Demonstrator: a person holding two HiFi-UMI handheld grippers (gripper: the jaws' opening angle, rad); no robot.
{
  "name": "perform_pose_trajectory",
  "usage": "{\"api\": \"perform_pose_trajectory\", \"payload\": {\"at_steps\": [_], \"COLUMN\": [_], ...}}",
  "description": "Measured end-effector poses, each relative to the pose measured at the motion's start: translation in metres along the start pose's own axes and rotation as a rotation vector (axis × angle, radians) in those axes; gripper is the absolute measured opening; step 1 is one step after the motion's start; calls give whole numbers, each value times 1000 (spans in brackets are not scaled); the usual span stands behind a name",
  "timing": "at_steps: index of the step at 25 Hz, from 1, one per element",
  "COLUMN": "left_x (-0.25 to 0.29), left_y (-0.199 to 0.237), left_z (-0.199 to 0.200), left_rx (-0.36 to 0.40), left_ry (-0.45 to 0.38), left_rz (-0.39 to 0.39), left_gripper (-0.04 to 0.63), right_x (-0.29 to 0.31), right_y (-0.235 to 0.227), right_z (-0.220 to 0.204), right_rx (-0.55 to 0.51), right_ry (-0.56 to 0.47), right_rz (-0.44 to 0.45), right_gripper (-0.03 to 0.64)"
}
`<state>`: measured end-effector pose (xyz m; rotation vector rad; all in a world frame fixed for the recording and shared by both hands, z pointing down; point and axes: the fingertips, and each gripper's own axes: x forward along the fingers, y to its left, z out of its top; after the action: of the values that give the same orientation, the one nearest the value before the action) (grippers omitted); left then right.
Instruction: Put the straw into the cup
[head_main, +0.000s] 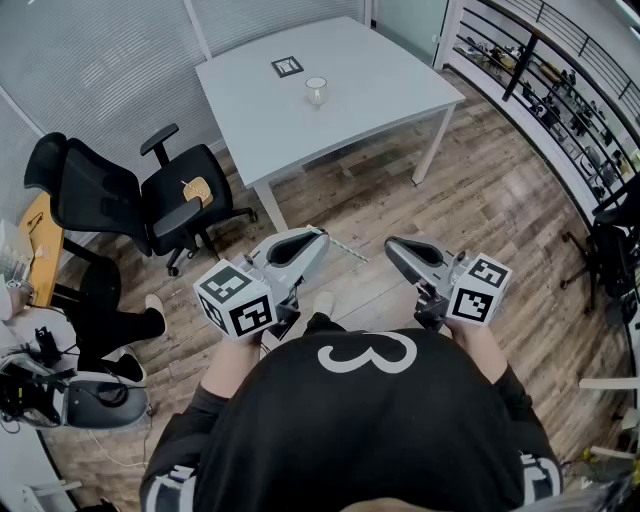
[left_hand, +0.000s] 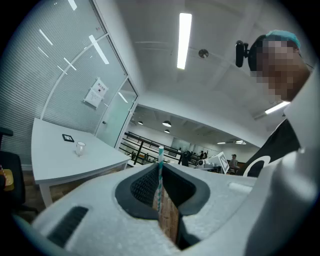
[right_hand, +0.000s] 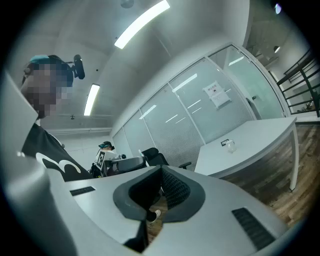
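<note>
A small clear cup (head_main: 316, 91) stands on the white table (head_main: 380, 100) far ahead of me; it also shows as the cup (left_hand: 80, 148) in the left gripper view and the cup (right_hand: 230, 145) in the right gripper view. My left gripper (head_main: 322, 236) is held level at waist height, shut on a teal-and-white striped straw (head_main: 347, 250). The straw (left_hand: 160, 172) stands upright between that gripper's (left_hand: 160, 165) jaws. My right gripper (head_main: 391, 243) hovers beside it, its jaws (right_hand: 161, 169) meeting at the tips with nothing between them. Both are well short of the table.
A square marker tag (head_main: 287, 67) lies on the table behind the cup. Black office chairs (head_main: 150, 205) stand left of the table. A metal railing with shelves (head_main: 560, 90) runs along the right. Wooden floor (head_main: 480, 210) lies between me and the table.
</note>
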<state>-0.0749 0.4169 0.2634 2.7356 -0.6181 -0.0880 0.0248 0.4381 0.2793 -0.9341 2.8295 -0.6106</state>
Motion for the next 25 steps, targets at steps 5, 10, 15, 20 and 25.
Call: {"api": "perform_pose_trajectory", "payload": {"at_steps": [5, 10, 15, 20, 25], "left_x": [-3, 7, 18, 27, 37], "left_y": [-10, -21, -29, -35, -39], "left_z": [-3, -5, -5, -4, -2], "left_rx": [7, 21, 25, 37, 47], "left_ry": [2, 4, 11, 27, 35], "left_rz": [-22, -42, -41, -37, -33], "left_gripper": [35, 35, 35, 35, 35], "right_x": [-7, -19, -27, -33, -41], "right_y": [8, 6, 8, 3, -1], "right_z": [-3, -3, -3, 2, 7], "right_rx": [-13, -12, -17, -4, -4], "right_ry": [-8, -16, -13, -27, -41], "right_rz": [-11, -25, -8, 1, 6], "right_gripper": [14, 14, 15, 15, 15]}}
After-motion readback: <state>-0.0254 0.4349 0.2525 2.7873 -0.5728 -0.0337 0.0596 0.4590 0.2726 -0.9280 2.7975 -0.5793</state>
